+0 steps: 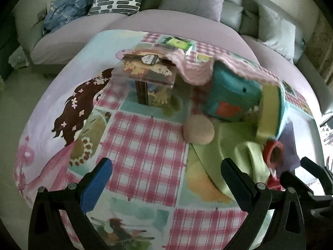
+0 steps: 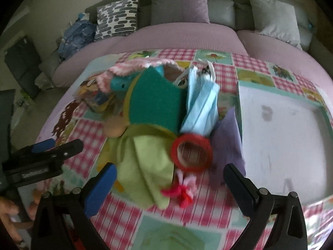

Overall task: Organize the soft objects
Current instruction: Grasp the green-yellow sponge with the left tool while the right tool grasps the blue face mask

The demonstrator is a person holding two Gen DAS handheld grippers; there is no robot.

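Left wrist view: my left gripper [image 1: 166, 179] is wide open, holding nothing, over bare checked cloth [image 1: 143, 145]. The pile lies ahead and to its right. I count one tan round pad [image 1: 198, 131], one green cloth [image 1: 239, 162], one red tape roll [image 1: 273, 152], one sponge [image 1: 270, 112], one teal toy [image 1: 231, 95], one pink knit piece [image 1: 195, 70], one clear box [image 1: 145, 73].

Right wrist view: my right gripper [image 2: 169, 184] is also wide open and empty. The green cloth [image 2: 143, 162] sits just ahead between its fingers, long axis running away from me toward the sponge [image 2: 156, 102]. The tape roll [image 2: 191, 153] is dead ahead. One blue mask bundle [image 2: 200, 106], one purple cloth [image 2: 229, 143], one white tray [image 2: 281, 129] to the right. I judge the right arm nearer.
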